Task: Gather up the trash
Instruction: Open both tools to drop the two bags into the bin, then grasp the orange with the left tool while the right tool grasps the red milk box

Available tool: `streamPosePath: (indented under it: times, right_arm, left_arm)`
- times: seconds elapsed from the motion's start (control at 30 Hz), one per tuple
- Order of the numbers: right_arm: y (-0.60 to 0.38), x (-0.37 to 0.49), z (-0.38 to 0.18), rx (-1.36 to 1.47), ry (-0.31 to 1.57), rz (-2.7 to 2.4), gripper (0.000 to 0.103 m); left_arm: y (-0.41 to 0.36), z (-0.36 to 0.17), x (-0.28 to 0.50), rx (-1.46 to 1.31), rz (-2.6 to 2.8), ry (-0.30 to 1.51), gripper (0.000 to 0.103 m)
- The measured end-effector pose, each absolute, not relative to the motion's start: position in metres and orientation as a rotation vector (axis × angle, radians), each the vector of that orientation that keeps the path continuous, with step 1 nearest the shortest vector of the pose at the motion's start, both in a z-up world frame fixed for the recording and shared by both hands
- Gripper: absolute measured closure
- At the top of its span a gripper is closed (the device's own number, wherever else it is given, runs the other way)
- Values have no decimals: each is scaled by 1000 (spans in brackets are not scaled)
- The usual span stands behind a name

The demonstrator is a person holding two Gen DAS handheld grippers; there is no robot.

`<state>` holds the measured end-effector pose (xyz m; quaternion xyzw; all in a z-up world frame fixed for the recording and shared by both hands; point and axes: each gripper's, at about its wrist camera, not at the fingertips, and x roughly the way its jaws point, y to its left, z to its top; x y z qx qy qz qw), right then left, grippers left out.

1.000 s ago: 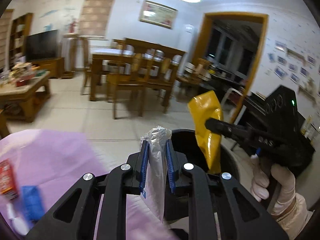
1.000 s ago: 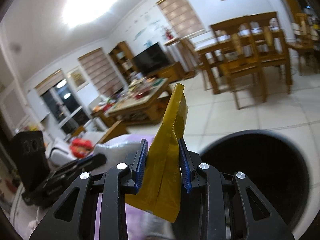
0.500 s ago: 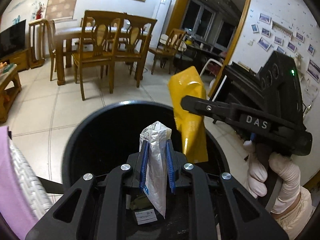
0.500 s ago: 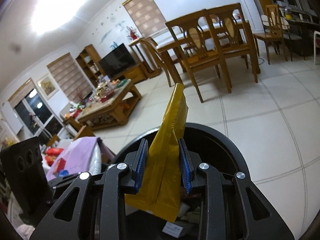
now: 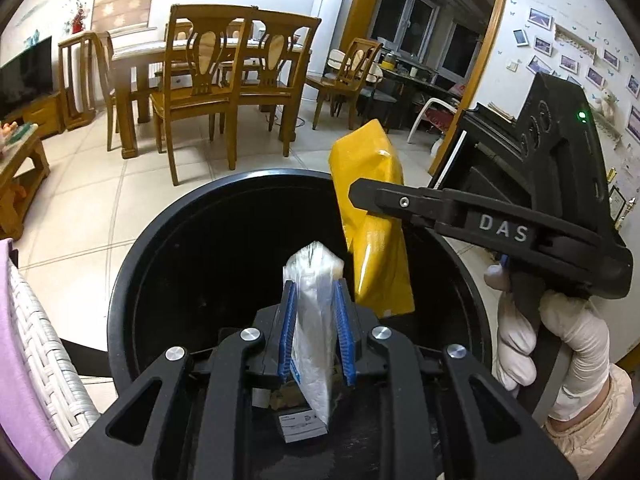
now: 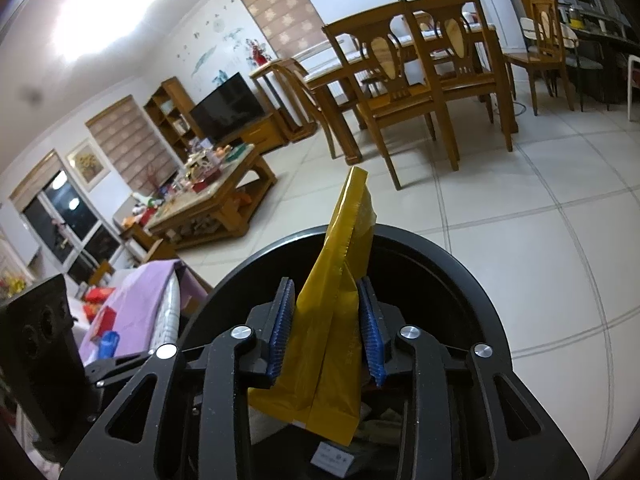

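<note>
Left gripper [image 5: 314,334], low centre of the left wrist view: jaws are starting to open, blue pads [image 5: 288,332] still lying against a clear plastic wrapper [image 5: 314,320]. Wrapper is standing between the pads, long axis running up-down in the frame, top end pointing up and slightly away, bottom corner hanging below the pads. It is sitting over the mouth of a black trash bin [image 5: 132,280], which is filling the middle of the frame. A white label or card [image 5: 302,426] is lying inside the bin under the wrapper.

Right gripper [image 6: 326,332], low centre of the right wrist view: jaws are opening. A yellow bag [image 6: 332,340] is between the blue pads [image 6: 370,336]; right pad is touching it, left pad [image 6: 280,330] is showing a thin gap at its upper end, lower down cannot tell. Bag's long axis is running up-down, narrow top end pointing up toward the far rim, wide bottom end hanging down in the bin [image 6: 472,300]. In the left wrist view the same bag [image 5: 372,216] is at centre right, tilted slightly, its lower part inside the bin, the right gripper [image 5: 360,196] reaching in from the right, held by a white-gloved hand [image 5: 560,340].

Outward: tiled floor [image 6: 520,220], wooden dining table with chairs [image 5: 224,76] in the upper part, coffee table [image 6: 212,200] at left, purple cloth [image 6: 136,292] at lower left.
</note>
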<state>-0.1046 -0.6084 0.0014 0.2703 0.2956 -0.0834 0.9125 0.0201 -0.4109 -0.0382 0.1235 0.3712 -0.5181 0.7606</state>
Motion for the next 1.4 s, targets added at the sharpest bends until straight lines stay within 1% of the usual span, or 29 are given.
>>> streamPosePath:
  times: [0.03, 0.1, 0.13, 0.17, 0.2, 0.23, 0.33, 0.43, 0.57, 0.63, 0.97, 1.07, 1.23, 1.33, 1.4]
  right_arm:
    - [-608, -105, 1, 558, 602, -172, 50]
    - [-606, -106, 3, 565, 591, -173, 40]
    - [-605, -107, 3, 568, 586, -170, 40]
    - [-603, -106, 4, 566, 582, -167, 39]
    - [-602, -106, 5, 563, 581, -165, 35]
    - [-600, -106, 7, 559, 578, -161, 28]
    - [-595, -107, 9, 562, 564, -150, 19]
    - [-590, -108, 13, 561, 561, -144, 11]
    - [-580, -105, 16, 553, 563, -133, 9]
    - [-575, -105, 18, 555, 559, -127, 6]
    - [-546, -93, 30, 548, 567, -113, 6]
    - [-535, -86, 35, 522, 573, -140, 5]
    - [-481, -73, 49, 260, 517, -154, 5]
    - [-451, -60, 51, 263, 508, -62, 5]
    - [-428, -44, 50, 295, 580, 27, 5]
  left_arm:
    - [-410, -37, 20, 270, -1126, 807, 80]
    - [-409, -35, 20, 276, -1116, 796, 56]
    - [-407, -33, 18, 283, -1094, 772, 27]
    - [-404, -31, 16, 286, -1074, 741, 10]
    - [-401, -29, 14, 284, -1064, 704, 9]
    - [-399, -27, 12, 284, -1068, 688, 9]
    - [-397, -25, 11, 303, -1065, 699, 6]
    - [-393, -22, 8, 317, -1056, 686, 6]
    - [-384, -17, 3, 331, -1048, 671, 6]
    - [-378, -14, 1, 334, -1045, 661, 6]
    - [-332, 9, -7, 314, -1038, 610, 6]
    - [-308, 15, -6, 314, -1023, 595, 6]
    - [-259, 20, 3, 296, -959, 582, 6]
    - [-218, 23, 19, 252, -900, 598, 6]
    - [-190, 25, 28, 220, -852, 604, 6]
